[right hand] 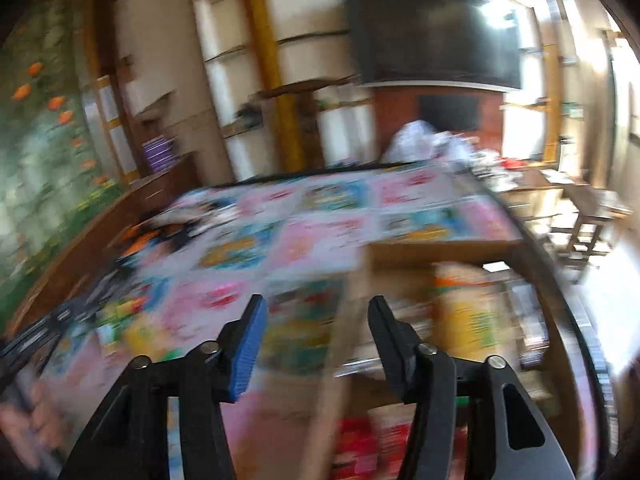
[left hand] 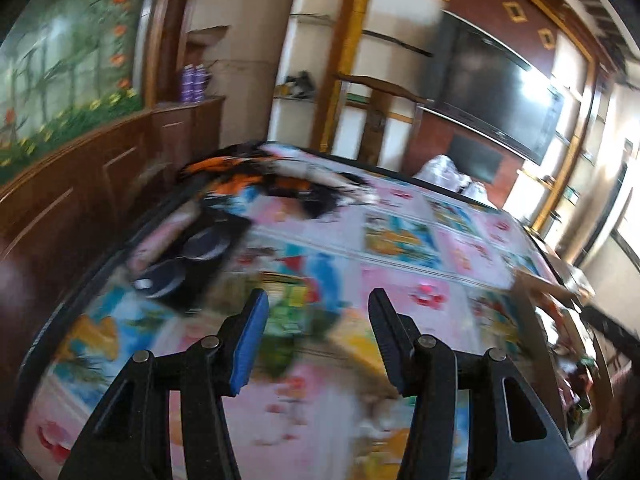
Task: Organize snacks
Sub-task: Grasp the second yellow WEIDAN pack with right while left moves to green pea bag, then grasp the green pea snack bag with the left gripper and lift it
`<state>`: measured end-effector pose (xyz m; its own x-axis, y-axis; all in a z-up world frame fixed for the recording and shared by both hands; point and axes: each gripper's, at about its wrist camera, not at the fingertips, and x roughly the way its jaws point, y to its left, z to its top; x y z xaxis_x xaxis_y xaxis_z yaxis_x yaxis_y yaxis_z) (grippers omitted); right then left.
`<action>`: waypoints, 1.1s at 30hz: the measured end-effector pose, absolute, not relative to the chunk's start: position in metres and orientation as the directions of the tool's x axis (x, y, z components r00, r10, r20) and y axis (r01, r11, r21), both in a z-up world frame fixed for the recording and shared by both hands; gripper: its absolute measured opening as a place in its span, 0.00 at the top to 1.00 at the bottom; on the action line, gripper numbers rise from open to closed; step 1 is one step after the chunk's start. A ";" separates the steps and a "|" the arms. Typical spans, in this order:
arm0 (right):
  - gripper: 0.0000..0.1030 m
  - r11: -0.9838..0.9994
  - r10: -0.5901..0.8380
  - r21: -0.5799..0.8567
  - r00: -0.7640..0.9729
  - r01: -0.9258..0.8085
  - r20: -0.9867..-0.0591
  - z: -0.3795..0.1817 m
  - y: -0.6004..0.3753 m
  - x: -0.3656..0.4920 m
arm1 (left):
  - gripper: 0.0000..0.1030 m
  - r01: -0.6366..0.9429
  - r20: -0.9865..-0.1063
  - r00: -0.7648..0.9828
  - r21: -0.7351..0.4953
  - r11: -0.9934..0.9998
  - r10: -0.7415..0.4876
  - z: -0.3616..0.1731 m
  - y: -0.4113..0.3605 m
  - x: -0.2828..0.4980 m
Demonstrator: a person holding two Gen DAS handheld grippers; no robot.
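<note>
**Snacks blurred on a patterned table, both claws empty**

A green and yellow snack packet [left hand: 294, 312] lies flat on the table [left hand: 400, 280] with its colourful cartoon cloth, smeared by motion blur. It sits just beyond the left gripper [left hand: 316, 344], ahead of the gap between the parted jaws, which hold nothing. A cardboard box [right hand: 404, 252] at the table's right edge holds an orange-yellow packet [right hand: 468, 312] and red packets [right hand: 384, 440]. The right gripper [right hand: 316, 344], jaws parted and empty, hangs above the box's near-left wall.

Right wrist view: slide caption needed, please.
Open right gripper hovers empty above patterned tablecloth, cardboard snack box beside it.
</note>
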<state>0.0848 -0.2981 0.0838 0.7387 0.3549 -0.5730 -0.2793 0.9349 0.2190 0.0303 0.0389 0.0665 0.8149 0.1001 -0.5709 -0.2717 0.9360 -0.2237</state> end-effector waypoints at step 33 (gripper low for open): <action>0.52 0.741 0.385 0.017 0.403 -0.671 -0.830 0.004 -0.059 0.113 | 0.50 -0.317 -0.645 0.764 -0.344 0.884 0.023 0.047 0.101 0.025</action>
